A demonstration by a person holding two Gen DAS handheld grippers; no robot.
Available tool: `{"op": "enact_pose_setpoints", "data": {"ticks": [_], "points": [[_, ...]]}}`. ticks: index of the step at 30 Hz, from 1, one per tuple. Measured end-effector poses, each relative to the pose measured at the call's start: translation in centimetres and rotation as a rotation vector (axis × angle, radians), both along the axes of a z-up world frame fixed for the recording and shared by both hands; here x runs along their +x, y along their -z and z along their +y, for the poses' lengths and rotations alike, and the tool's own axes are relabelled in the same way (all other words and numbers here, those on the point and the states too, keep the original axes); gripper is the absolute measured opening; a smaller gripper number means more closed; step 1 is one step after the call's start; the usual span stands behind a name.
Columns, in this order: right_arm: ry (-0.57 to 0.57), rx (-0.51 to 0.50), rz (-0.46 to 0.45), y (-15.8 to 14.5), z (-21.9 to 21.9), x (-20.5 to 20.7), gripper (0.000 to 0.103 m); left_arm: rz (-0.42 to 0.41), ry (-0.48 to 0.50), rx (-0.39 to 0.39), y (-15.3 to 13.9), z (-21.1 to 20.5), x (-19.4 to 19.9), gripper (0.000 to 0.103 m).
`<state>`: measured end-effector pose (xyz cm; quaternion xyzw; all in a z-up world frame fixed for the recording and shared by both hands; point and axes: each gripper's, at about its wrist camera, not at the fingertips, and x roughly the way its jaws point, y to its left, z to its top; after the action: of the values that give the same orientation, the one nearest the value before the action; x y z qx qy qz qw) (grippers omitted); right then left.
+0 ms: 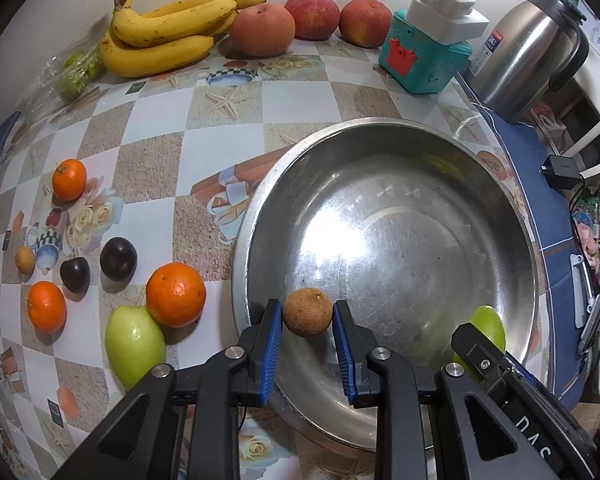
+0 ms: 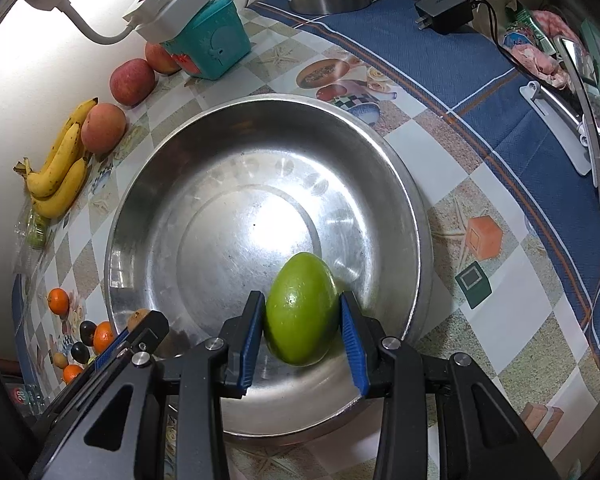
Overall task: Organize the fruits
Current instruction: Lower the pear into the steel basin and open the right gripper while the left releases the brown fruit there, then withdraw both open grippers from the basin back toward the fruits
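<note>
A large steel bowl (image 1: 420,168) (image 2: 148,184) sits on the patterned tablecloth. My left gripper (image 1: 306,316) is shut on a small brown round fruit (image 1: 307,311) and holds it over the bowl's near left rim. My right gripper (image 2: 302,312) is shut on a green oval fruit (image 2: 301,307) over the bowl's near side; that fruit also shows in the left wrist view (image 1: 488,326). Left of the bowl lie three oranges (image 1: 176,294), two dark plums (image 1: 118,258), a green fruit (image 1: 134,344) and a small brown fruit (image 1: 25,259).
Bananas (image 1: 168,34), three red apples (image 1: 262,30) and bagged green fruit (image 1: 76,72) lie along the back wall. A teal box (image 1: 424,56) with a white power strip, a steel kettle (image 1: 528,48) and a black charger (image 1: 560,170) stand at the right.
</note>
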<state>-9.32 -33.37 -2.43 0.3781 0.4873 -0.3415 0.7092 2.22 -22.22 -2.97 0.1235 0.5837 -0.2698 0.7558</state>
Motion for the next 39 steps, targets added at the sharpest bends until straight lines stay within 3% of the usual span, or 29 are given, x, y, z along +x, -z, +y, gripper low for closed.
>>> {"op": "enact_pose_setpoints", "data": {"ticks": [4, 8, 15, 19, 27, 39], "points": [[-0.009, -0.011, -0.012, -0.3, -0.1, 0.2, 0.040, 0.008, -0.003, -0.007, -0.1, 0.0, 0.0, 0.031], [-0.008, -0.017, -0.037, -0.9, -0.1, 0.2, 0.056, 0.016, -0.006, -0.021, -0.5, 0.2, 0.0, 0.036], [0.005, -0.046, -0.077, -2.5, -0.1, -0.3, 0.056, -0.011, -0.007, -0.046, -2.5, 0.3, 0.0, 0.055], [0.024, -0.067, -0.103, -3.5, -0.3, -0.9, 0.056, -0.026, -0.028, -0.062, -3.7, 0.9, 0.3, 0.060], [0.029, -0.059, -0.099, -3.3, -0.6, -1.2, 0.056, -0.059, -0.173, -0.043, -4.8, 4.3, 2.6, 0.064], [-0.036, -0.081, -0.085, -3.7, 0.8, 0.1, 0.056, -0.034, -0.337, -0.026, -4.0, 9.2, 5.1, 0.067]]}}
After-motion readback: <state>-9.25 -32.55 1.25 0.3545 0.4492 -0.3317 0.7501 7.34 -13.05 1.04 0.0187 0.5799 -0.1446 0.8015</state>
